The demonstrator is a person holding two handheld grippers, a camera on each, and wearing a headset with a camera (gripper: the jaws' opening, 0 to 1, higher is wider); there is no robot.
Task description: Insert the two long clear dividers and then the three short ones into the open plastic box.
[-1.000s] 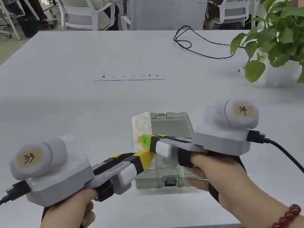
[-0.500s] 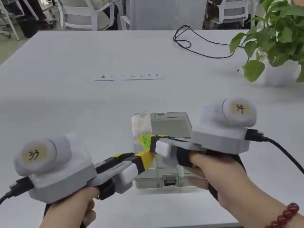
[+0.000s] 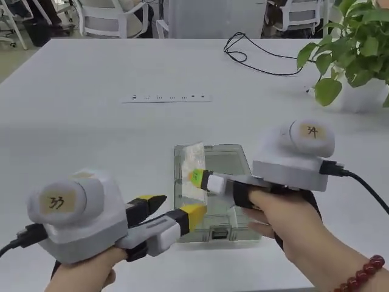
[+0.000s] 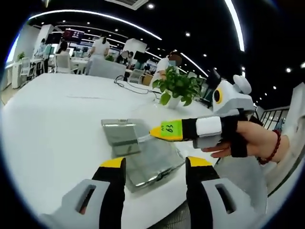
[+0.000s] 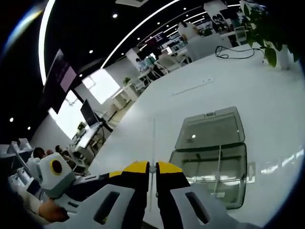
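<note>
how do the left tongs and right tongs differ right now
The left tongs stand open and empty; the right tongs are shut on a clear divider. In the head view the left tongs sit nearer the camera, the right tongs farther, across the open box. Both have yellow tips.

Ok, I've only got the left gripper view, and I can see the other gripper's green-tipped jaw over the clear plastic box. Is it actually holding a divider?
Observer: Yes. The right gripper view shows the right gripper with jaws shut on a thin clear divider, seen edge-on.
Operator: Anything in the box already?
Observer: That view shows one upright clear strip standing, it seems, in the base of the clear plastic box.
Operator: More dividers on the table?
Observer: Head view shows a thin row of small pale pieces farther back on the white table, too small to identify.
</note>
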